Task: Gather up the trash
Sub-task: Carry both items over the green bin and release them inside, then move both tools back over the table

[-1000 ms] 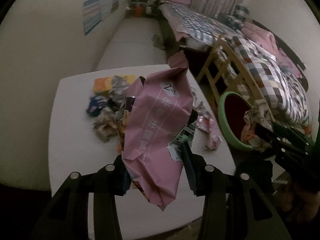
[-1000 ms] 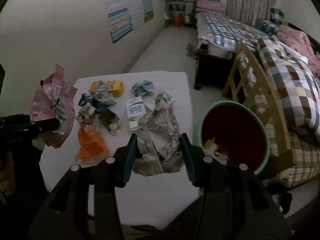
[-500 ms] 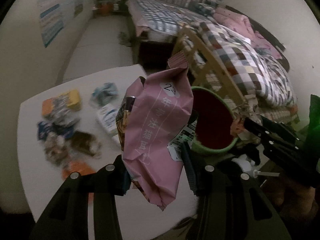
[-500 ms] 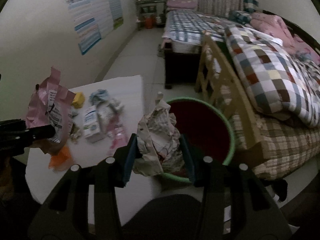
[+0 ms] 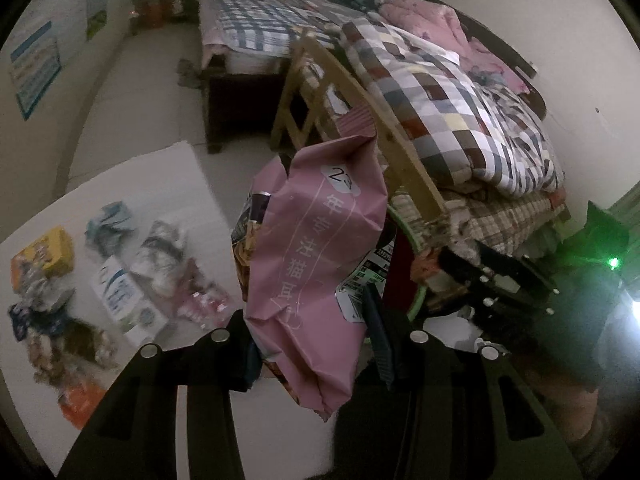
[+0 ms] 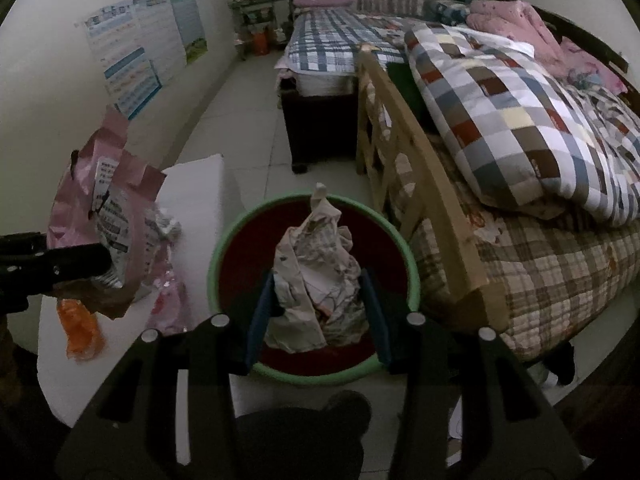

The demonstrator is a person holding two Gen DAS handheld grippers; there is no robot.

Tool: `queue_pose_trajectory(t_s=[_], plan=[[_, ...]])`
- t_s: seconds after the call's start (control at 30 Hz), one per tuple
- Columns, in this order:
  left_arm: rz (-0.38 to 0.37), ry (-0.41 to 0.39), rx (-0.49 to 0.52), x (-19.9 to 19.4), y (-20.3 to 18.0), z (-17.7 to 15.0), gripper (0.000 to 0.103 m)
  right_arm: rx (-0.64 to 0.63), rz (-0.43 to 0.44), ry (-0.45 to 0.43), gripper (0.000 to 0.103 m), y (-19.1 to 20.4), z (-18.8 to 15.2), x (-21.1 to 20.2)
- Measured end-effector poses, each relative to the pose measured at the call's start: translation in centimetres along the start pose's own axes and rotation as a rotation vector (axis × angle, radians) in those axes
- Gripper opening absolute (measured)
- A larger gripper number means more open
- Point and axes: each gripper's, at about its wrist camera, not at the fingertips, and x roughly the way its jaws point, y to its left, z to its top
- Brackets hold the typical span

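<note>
1. A pink bag (image 5: 316, 280) is clamped between the jaws of the left gripper (image 5: 312, 344), at frame centre.
2. A crumpled paper wad (image 6: 316, 276) is clamped in the right gripper (image 6: 316, 320), directly over the green-rimmed bin (image 6: 412, 268).
3. More trash (image 5: 120, 292) is left on the white table (image 5: 160, 184), lower left.

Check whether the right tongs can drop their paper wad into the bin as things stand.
Probably yes: the right tongs hold the wad directly over the bin, whose open mouth looks unobstructed.
</note>
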Motion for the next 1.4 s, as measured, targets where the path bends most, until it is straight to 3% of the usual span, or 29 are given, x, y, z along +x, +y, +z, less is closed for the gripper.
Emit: queue_pose_trajectory(t_s=[0.37, 0.73, 0.77, 0.87, 1.0, 1.07, 1.2, 1.4], plan=[[-0.029, 0.055, 0.03, 5.0, -2.5, 2.8, 0.042, 0.03, 0.011, 0.041, 0.043, -2.4, -0.2, 3.0], [-0.043, 0.096, 0.024, 7.9, -2.6, 3.8, 0.043, 0.038, 0.014, 0.076, 0.044, -3.0, -0.4, 5.2], [-0.044, 0.093, 0.024, 7.9, -2.6, 3.9, 0.044, 0.034, 0.013, 0.078, 0.046, -3.0, -0.4, 5.3], [-0.045, 0.071, 0.022, 7.8, -2.7, 4.2, 0.071, 0.018, 0.003, 0.077, 0.054, -2.6, -0.3, 5.3], [-0.06, 0.04, -0.003, 7.1, -2.2, 4.7, 0.087, 0.006, -0.014, 0.071, 0.069, -2.2, -0.3, 5.2], [-0.052, 0.028, -0.014, 6.6, -1.8, 4.6, 0.089, -0.002, -0.016, 0.071, 0.072, -1.9, -0.3, 5.1], [-0.029, -0.002, -0.04, 5.2, -0.6, 4.5, 0.095, -0.025, -0.038, 0.062, 0.091, -0.9, -0.2, 4.6], [0.025, -0.058, -0.054, 1.8, 1.3, 3.3, 0.095, -0.046, -0.038, 0.044, 0.098, 1.2, 0.1, 3.2]])
